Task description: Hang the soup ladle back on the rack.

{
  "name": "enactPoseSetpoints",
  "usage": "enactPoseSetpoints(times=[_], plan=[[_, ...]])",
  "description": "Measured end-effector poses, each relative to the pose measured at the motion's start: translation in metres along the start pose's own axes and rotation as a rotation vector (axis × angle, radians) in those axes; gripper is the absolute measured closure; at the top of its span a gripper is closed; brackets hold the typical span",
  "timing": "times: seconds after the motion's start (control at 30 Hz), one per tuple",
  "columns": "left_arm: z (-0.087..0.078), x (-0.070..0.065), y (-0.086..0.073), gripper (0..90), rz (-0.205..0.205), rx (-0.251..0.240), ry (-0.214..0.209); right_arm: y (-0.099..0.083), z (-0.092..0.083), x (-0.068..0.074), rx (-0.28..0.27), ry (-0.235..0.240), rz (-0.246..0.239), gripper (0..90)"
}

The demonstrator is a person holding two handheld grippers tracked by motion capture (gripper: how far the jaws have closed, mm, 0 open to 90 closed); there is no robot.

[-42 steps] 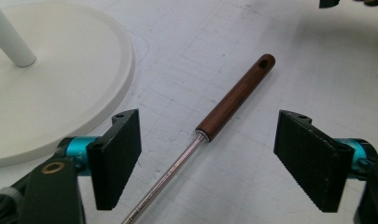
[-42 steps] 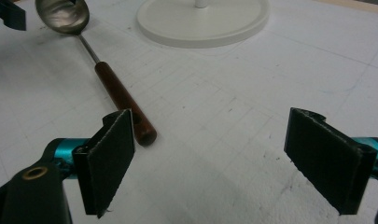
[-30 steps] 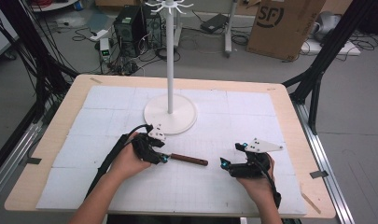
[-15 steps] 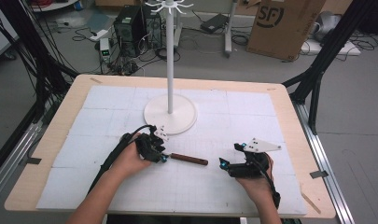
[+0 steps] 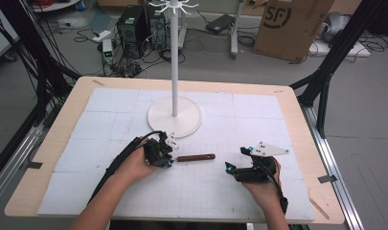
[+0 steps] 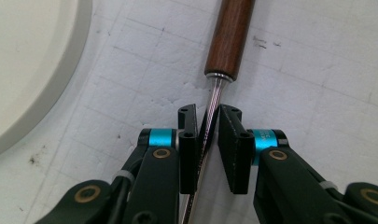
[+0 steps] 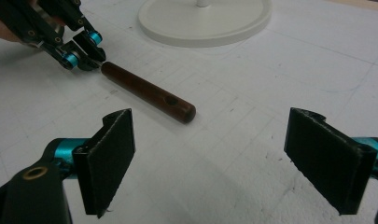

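A tool with a brown wooden handle [image 5: 196, 157] and a thin metal shaft [image 6: 213, 100] lies flat on the white mat. My left gripper [image 5: 170, 160] is low at the tool's left end. In the left gripper view the shaft runs between the jaws [image 6: 207, 112]. They have just been closing and stand narrow, with a thin dark gap still beside the shaft. The handle [image 6: 230, 37] points away from that gripper. My right gripper [image 5: 228, 168] rests on the mat to the right, wide open [image 7: 213, 116] and holding nothing, facing the handle [image 7: 147, 91] and the left gripper [image 7: 91, 51].
A white stand with a round base [image 5: 189, 120] and a tall pole stands just behind the tool. The mat covers a wooden table [image 5: 52, 143]. Beyond its far edge are a cardboard box [image 5: 290, 24], a computer tower [image 5: 134, 24] and cables on the floor.
The left hand has settled slightly lower and closer over the tool's left end, and its gripper has tilted. The tool and the right gripper have stayed where they were.
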State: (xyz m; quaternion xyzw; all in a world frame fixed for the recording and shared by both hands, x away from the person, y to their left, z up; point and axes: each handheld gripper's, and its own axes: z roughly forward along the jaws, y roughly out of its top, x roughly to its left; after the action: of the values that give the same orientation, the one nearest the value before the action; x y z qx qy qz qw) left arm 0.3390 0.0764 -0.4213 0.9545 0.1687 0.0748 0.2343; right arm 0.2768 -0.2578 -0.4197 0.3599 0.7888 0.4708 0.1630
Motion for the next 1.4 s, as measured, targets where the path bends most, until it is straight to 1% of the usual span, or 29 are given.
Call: enactPoseSetpoints(times=[0.03, 0.1, 0.2, 0.27, 0.3, 0.33, 0.4, 0.47, 0.5, 0.53, 0.57, 0.6, 0.67, 0.73, 0.77, 0.8, 0.83, 0.87, 0.9, 1.0, 1.03, 1.1, 1.13, 1.17, 1.27, 1.3, 1.4], plan=[[0.0, 0.0, 0.0, 79.2, -0.003, 0.0, -0.003, 0.0, 0.0, 0.0, 0.0, 0.0, 0.0, 15.0], [0.0, -0.001, 0.001, 83.7, -0.004, 0.007, -0.009, 0.0, 0.0, 0.0, 0.0, 0.0, -0.002, 15.0], [0.0, -0.001, 0.002, 83.5, -0.017, 0.014, -0.01, 0.0, 0.0, 0.0, 0.001, 0.001, 0.002, 15.0], [0.0, 0.0, 0.003, 82.1, -0.006, 0.013, -0.008, 0.0, 0.001, 0.0, 0.002, 0.0, -0.003, 15.1], [0.001, 0.001, 0.003, 78.8, -0.015, 0.007, 0.008, 0.0, 0.001, 0.0, 0.004, 0.001, -0.004, 15.0], [0.001, 0.002, 0.003, 72.5, -0.023, 0.009, 0.011, 0.0, 0.001, 0.0, 0.003, 0.001, -0.005, 15.0], [0.001, 0.004, 0.004, 71.8, -0.03, 0.015, -0.002, 0.0, 0.001, 0.0, 0.004, 0.003, -0.002, 15.0], [0.001, 0.002, 0.008, 73.2, -0.024, 0.017, 0.018, 0.0, 0.001, 0.0, 0.004, -0.007, 0.0, 15.0], [0.002, 0.001, 0.01, 73.9, -0.015, 0.028, 0.022, 0.0, 0.0, -0.001, 0.001, -0.01, 0.0, 15.0], [0.003, 0.0, 0.012, 74.4, -0.012, 0.037, 0.022, 0.0, 0.0, -0.001, -0.002, -0.008, 0.01, 15.0], [0.004, 0.0, 0.013, 75.7, -0.01, 0.046, 0.02, 0.0, -0.001, -0.002, -0.002, -0.009, 0.008, 15.0], [0.004, 0.0, 0.015, 76.3, -0.013, 0.052, 0.014, 0.0, -0.002, -0.002, -0.006, -0.013, 0.008, 15.0], [0.005, 0.001, 0.017, 78.4, -0.023, 0.049, -0.01, 0.0, -0.002, -0.002, -0.003, -0.009, 0.009, 15.0], [0.007, 0.001, 0.021, 78.9, -0.023, 0.073, -0.012, 0.0, -0.001, -0.002, -0.002, -0.007, 0.011, 15.0], [0.007, 0.001, 0.023, 78.8, -0.023, 0.084, -0.012, 0.0, -0.001, -0.002, -0.002, -0.007, 0.004, 15.0], [0.008, 0.001, 0.025, 78.7, -0.01, 0.104, -0.005, 0.0, 0.0, -0.001, 0.0, -0.006, 0.009, 15.0], [0.008, 0.0, 0.027, 78.6, -0.007, 0.118, -0.001, 0.0, 0.0, -0.001, 0.002, -0.007, 0.01, 15.0], [0.009, -0.001, 0.028, 78.5, -0.003, 0.131, 0.0, 0.0, 0.0, -0.001, 0.001, -0.007, 0.001, 15.0], [0.009, 0.0, 0.029, 78.5, -0.014, 0.135, 0.0, 0.0, 0.0, -0.001, 0.0, -0.004, -0.002, 15.0], [0.009, 0.002, 0.029, 78.7, -0.018, 0.138, -0.012, 0.0, -0.001, 0.0, -0.001, -0.006, 0.003, 15.0], [0.009, 0.002, 0.029, 78.8, -0.026, 0.133, -0.015, 0.0, -0.001, 0.0, -0.003, -0.006, 0.003, 15.0], [0.009, 0.001, 0.029, 80.4, -0.025, 0.134, -0.013, 0.0, 0.0, 0.0, 0.003, -0.007, 0.0, 15.0], [0.009, 0.0, 0.029, 80.4, -0.024, 0.135, -0.008, 0.0, 0.0, 0.0, 0.003, -0.007, 0.0, 15.0], [0.009, -0.001, 0.029, 82.5, -0.02, 0.135, 0.0, 0.0, 0.0, 0.001, 0.003, -0.007, 0.002, 15.0], [0.009, -0.007, 0.029, 83.3, -0.004, 0.134, 0.03, 0.0, -0.001, 0.0, 0.002, -0.005, 0.001, 15.0], [0.008, -0.007, 0.028, 83.6, 0.008, 0.132, 0.037, 0.0, -0.001, -0.001, 0.0, -0.005, 0.003, 15.0], [0.007, -0.01, 0.025, 84.0, 0.016, 0.103, 0.046, -0.001, -0.002, -0.001, -0.002, -0.006, 0.005, 15.0]])
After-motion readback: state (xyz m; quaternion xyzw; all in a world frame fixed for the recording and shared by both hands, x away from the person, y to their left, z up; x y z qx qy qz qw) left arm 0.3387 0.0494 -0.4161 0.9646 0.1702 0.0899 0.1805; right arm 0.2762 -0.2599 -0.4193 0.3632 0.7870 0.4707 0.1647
